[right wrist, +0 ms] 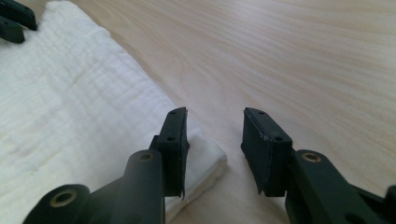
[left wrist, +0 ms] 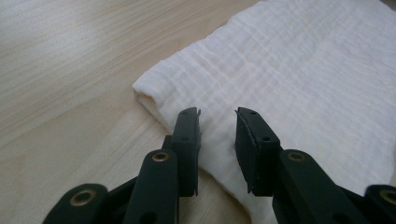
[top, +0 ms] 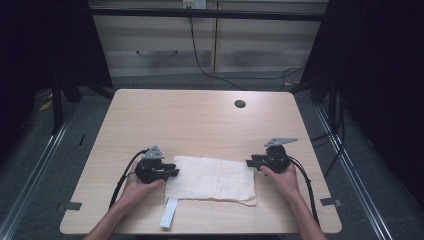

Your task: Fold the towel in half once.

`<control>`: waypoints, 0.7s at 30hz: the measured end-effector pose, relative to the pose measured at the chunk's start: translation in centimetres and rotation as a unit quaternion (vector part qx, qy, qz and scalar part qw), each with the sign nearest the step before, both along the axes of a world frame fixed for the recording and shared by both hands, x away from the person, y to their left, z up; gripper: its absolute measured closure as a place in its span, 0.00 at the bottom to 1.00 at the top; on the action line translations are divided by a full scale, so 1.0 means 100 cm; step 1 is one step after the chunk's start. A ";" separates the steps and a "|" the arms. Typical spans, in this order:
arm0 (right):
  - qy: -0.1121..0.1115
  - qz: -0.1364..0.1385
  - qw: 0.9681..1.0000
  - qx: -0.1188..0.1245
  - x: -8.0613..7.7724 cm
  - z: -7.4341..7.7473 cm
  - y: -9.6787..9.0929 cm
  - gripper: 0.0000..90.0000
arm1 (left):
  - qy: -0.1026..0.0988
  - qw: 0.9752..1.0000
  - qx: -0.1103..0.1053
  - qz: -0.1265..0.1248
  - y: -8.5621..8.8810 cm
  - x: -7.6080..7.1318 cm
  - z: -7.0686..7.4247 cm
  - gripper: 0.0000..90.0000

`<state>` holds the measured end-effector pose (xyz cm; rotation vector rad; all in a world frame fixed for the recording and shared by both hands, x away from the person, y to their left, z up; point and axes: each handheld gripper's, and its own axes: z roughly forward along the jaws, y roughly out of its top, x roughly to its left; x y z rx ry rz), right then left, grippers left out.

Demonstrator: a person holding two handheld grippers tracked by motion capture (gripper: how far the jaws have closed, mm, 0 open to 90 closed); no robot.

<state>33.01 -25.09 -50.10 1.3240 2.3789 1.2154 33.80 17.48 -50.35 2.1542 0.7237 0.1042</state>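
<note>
Two grippers flanked a folded white muslin cloth [top: 211, 179] that lay flat on the near half of the wooden table [top: 200, 120], one at each short end. The left gripper [top: 172, 171] sat at the cloth's far-left corner; in the left gripper view its jaws stood apart over the cloth's edge [left wrist: 289, 93], with fabric showing in the gap but neither pad pressing on it. The right gripper [top: 250, 163] hovered at the far-right corner; in the right gripper view its jaws were likewise apart, straddling the corner of the cloth [right wrist: 70, 112], with bare table between them and nothing clamped. The other gripper's black jaw tips showed at the far end of the cloth in that view. A narrow white tag [top: 169, 213] stuck out from the cloth's near-left corner toward the table's front edge.

Judging by this layout, the work looked to be folding the cloth, which already appeared doubled into a long rectangle. Neither corner had been gripped yet, so the next fold seemed still ahead: both pairs of jaws would need to close on the far corners before any lift.
</note>
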 end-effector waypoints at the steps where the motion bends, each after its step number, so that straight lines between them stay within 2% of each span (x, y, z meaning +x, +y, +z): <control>1: 0.000 0.001 1.000 -0.001 0.001 -0.001 -0.001 0.68 | -0.003 1.000 0.005 0.005 0.000 0.000 0.001 0.77; 6: 0.001 0.001 1.000 0.001 0.000 -0.006 -0.003 0.66 | -0.007 1.000 0.010 0.005 0.001 -0.002 -0.001 0.78; 11: 0.002 0.014 1.000 0.003 -0.002 -0.007 0.000 0.72 | -0.006 1.000 0.011 0.003 0.006 -0.004 -0.002 0.79; 13: 0.001 0.025 1.000 0.001 -0.002 -0.007 0.002 0.76 | -0.004 1.000 0.008 0.002 0.007 -0.003 -0.003 0.80; 15: 0.000 0.031 1.000 0.000 -0.003 -0.007 0.004 0.83 | -0.007 1.000 0.011 0.001 0.007 -0.005 -0.003 0.80; 18: 0.003 0.026 1.000 -0.002 -0.002 -0.008 0.004 0.95 | -0.011 1.000 0.015 0.003 0.007 -0.008 -0.002 0.81; 21: 0.002 0.021 1.000 -0.001 -0.002 -0.007 0.003 0.97 | -0.013 1.000 0.019 -0.003 0.005 -0.015 -0.002 0.81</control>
